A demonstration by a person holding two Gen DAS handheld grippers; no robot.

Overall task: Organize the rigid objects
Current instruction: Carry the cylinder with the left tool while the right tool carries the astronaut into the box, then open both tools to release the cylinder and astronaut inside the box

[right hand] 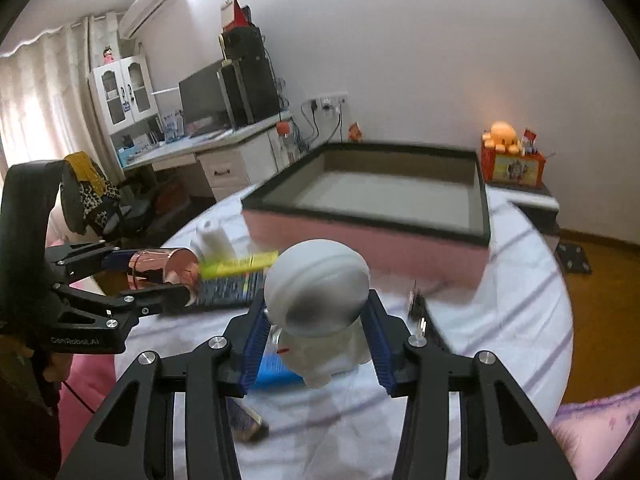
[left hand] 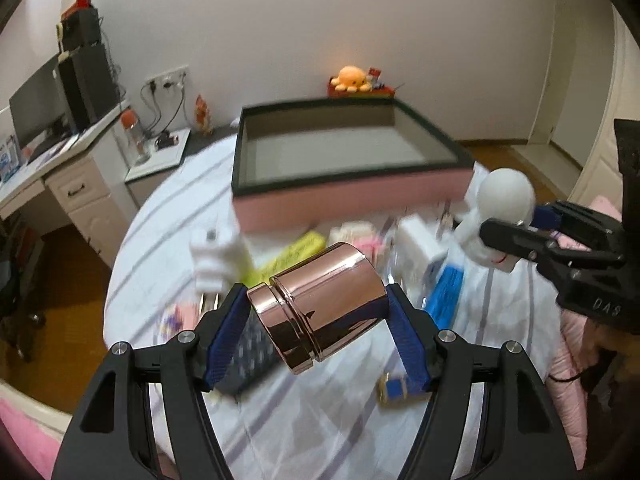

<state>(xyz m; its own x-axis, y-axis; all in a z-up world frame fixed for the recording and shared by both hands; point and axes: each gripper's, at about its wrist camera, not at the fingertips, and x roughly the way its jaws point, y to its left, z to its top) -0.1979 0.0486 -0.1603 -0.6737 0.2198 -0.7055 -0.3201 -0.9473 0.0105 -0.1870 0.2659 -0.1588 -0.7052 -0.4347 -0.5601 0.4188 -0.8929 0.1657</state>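
Gripping the rose-gold canister sideways, the left hand-held gripper holds it above the table; the right hand-held gripper clamps the white figurine, both likely bound for the tray.

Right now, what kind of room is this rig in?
Looks like a home bedroom or study, not a lab. A desk with a monitor stands by the wall, an air conditioner hangs over curtains, and a plush toy sits on a side stand.
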